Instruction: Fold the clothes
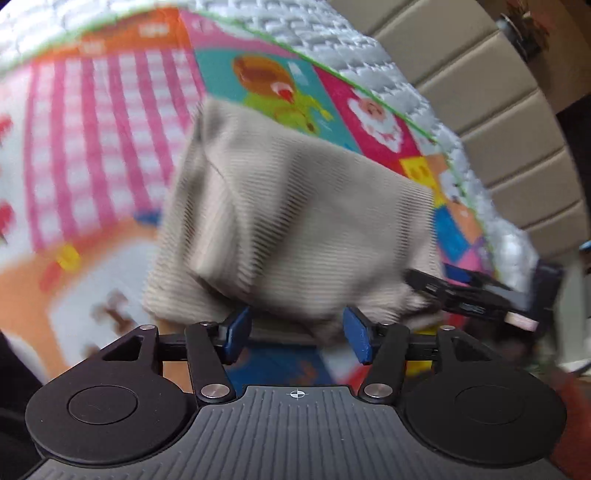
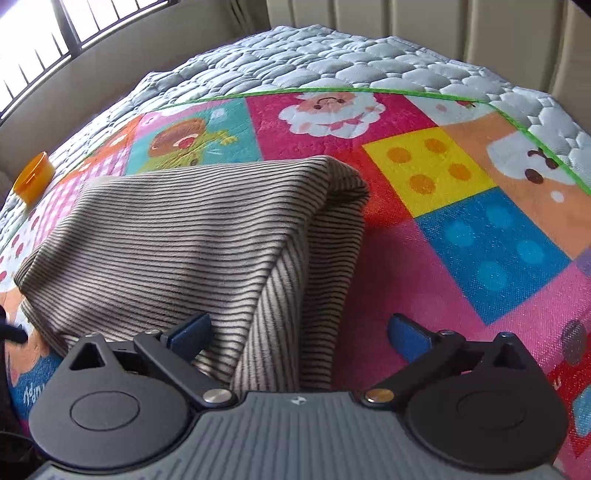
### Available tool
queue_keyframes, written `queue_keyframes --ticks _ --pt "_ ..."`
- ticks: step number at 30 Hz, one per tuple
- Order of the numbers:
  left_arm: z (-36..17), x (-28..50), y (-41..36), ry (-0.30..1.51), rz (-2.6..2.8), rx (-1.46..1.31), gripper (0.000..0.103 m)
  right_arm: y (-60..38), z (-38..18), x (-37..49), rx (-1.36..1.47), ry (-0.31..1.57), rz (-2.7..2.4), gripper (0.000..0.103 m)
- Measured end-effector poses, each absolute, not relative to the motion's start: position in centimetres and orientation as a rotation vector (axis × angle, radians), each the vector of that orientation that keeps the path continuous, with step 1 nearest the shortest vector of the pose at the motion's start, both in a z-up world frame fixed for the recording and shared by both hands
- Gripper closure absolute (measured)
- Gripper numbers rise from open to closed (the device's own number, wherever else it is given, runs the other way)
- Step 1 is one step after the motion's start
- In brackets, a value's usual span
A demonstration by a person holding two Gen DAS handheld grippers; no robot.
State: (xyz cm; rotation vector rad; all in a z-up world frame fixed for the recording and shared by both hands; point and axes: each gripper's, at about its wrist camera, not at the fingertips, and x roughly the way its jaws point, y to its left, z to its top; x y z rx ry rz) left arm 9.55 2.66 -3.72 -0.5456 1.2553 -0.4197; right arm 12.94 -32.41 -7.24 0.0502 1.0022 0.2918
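A folded beige garment with thin dark stripes (image 2: 192, 236) lies on a colourful play mat (image 2: 480, 236). My right gripper (image 2: 301, 336) stands wide open over the garment's near right corner. The cloth runs between its blue pads, close to the left one, and neither pad presses on it. In the blurred left wrist view the same garment (image 1: 295, 221) lies ahead as a folded block. My left gripper (image 1: 297, 332) is open at its near edge, with the cloth's hem between the pads but not pinched. A black gripper part (image 1: 476, 295) shows at the garment's right side.
The mat lies on a grey quilted mattress (image 2: 332, 62). An orange cup (image 2: 33, 177) stands at the mattress's far left edge. Beige padded panels (image 1: 498, 122) rise behind the bed, and a barred window (image 2: 44, 33) is at the upper left.
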Motion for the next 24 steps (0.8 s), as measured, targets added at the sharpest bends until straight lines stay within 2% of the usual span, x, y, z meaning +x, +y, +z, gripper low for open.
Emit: queue_keyframes --ticks 2,3,9,12,13,14,20,24 --pt "-4.7 8.9 2.0 1.294 -0.459 -0.632 0.030 -32.6 -7.1 13.0 0.049 0.988 0.279 0.000" --pt "-5.2 8.8 1.6 1.300 -0.467 -0.648 0.029 -32.7 -7.0 13.0 0.045 0.978 0.272 0.000" --pt "-8.7 10.5 1.4 1.312 -0.325 -0.701 0.029 -33.0 -4.7 14.4 0.045 0.860 0.252 0.000" --pt "-8.9 11.1 1.9 1.278 -0.316 -0.737 0.035 -32.6 -4.6 16.3 0.012 0.835 0.216 0.000" --pt "-8.6 11.4 2.0 1.246 -0.313 -0.713 0.049 -32.4 -4.8 17.2 -0.004 0.835 0.195 0.000" --pt "-8.3 11.9 2.2 1.216 -0.306 -0.677 0.058 -32.1 -5.3 18.2 -0.015 0.840 0.172 0.000" --pt "-8.0 17.1 3.8 1.165 -0.253 -0.655 0.062 -30.4 -7.4 21.7 -0.073 0.881 0.151 0.000" --pt "-6.9 21.5 3.4 1.104 -0.233 -0.515 0.062 -30.4 -8.1 21.6 -0.049 0.920 0.175 0.000"
